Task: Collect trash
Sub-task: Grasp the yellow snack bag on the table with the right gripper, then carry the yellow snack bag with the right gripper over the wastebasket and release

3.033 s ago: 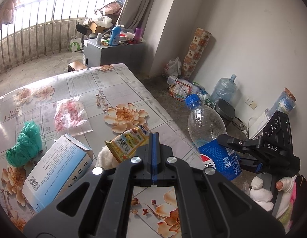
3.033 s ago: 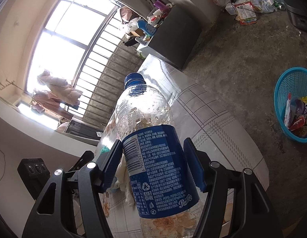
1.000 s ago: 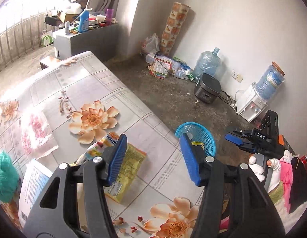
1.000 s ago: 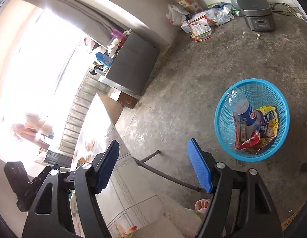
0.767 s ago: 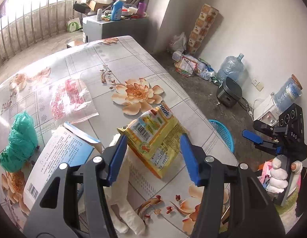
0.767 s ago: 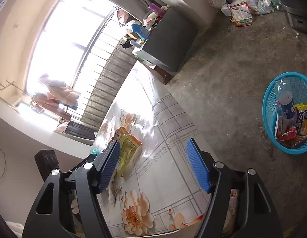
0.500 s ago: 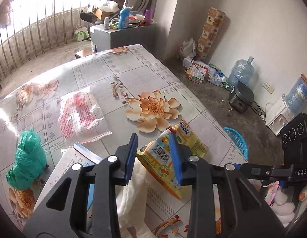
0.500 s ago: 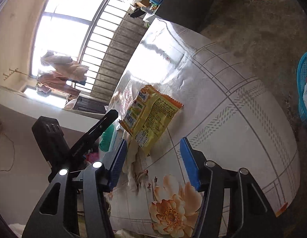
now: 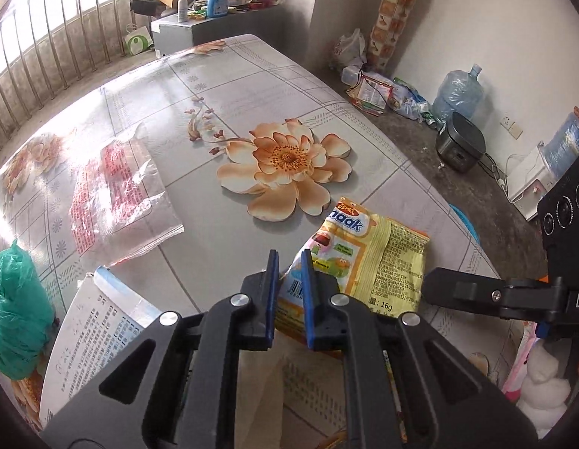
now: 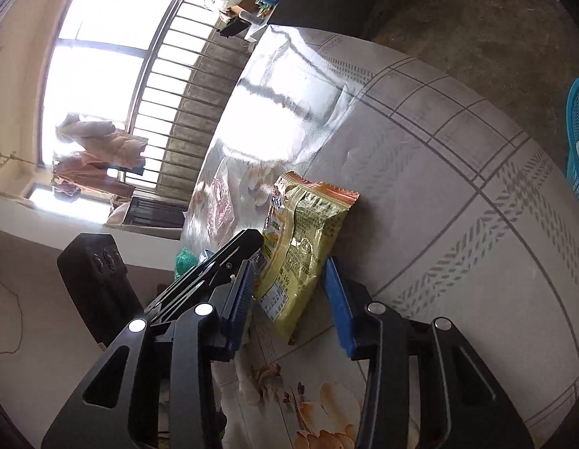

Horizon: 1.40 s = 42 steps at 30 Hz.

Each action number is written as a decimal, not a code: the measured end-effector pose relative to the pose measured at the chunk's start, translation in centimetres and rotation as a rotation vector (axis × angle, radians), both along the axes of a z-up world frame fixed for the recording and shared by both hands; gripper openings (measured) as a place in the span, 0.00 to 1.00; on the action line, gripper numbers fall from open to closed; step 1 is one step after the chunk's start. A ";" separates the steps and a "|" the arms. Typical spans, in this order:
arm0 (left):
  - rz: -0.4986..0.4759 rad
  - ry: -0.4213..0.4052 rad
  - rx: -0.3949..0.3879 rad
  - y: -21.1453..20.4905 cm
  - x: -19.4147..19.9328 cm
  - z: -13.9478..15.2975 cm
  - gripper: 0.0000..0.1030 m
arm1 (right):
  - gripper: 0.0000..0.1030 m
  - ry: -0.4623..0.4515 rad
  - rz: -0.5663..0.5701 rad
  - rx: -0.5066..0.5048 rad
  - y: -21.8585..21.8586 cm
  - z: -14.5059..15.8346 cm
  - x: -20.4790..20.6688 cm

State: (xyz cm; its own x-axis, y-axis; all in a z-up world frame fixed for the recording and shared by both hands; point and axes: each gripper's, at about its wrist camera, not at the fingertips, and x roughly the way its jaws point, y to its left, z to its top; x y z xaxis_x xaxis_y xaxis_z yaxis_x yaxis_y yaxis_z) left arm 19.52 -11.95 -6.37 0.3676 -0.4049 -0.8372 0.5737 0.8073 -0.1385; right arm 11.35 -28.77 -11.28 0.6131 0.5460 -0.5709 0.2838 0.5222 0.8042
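From the left wrist view, the left gripper (image 9: 289,292) hangs low over the flowered table (image 9: 252,86), its blue pads drawn in to a narrow slot. Its jaws have just been closing, and the near left corner of the yellow snack packet (image 9: 368,258) sits in that slot; whether the pads already pinch the foil cannot be told from here. The packet lies near the table's right edge, just below the big printed flower. Other litter waits to the left: a clear plastic bag (image 9: 117,194), a white and blue carton (image 9: 98,329), a green bag (image 9: 16,318) and a crumpled white tissue under the gripper. A sliver of the blue basket (image 9: 465,220) shows past the table edge. The right gripper's arm reaches in from the right.

From the right wrist view, the right gripper (image 10: 289,292) straddles the packet's (image 10: 304,239) lower part, its jaws having just been closing, yet with clear gaps at both pads, so it grips nothing. The left gripper's black finger touches the packet's left edge. The basket (image 10: 577,142), already holding rubbish, stands on the floor at far right.

The step in hand looks like picking up the packet. The next move probably calls for one firm pinch, a lift clear of the tissue, then a carry over the table edge to the basket.
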 end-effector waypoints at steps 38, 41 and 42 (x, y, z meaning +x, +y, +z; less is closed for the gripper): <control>-0.168 -0.014 -0.064 -4.1 -4.9 1.9 0.11 | 0.04 -0.098 -0.434 -0.053 -12.8 -0.2 -8.8; -0.151 -0.025 -0.074 -3.6 -5.0 2.6 0.17 | 0.04 0.017 -0.609 -0.122 -17.6 -2.8 -12.3; -0.144 -0.029 -0.078 -3.4 -5.1 2.8 0.19 | 0.04 0.061 -0.656 -0.132 -19.1 -4.0 -13.2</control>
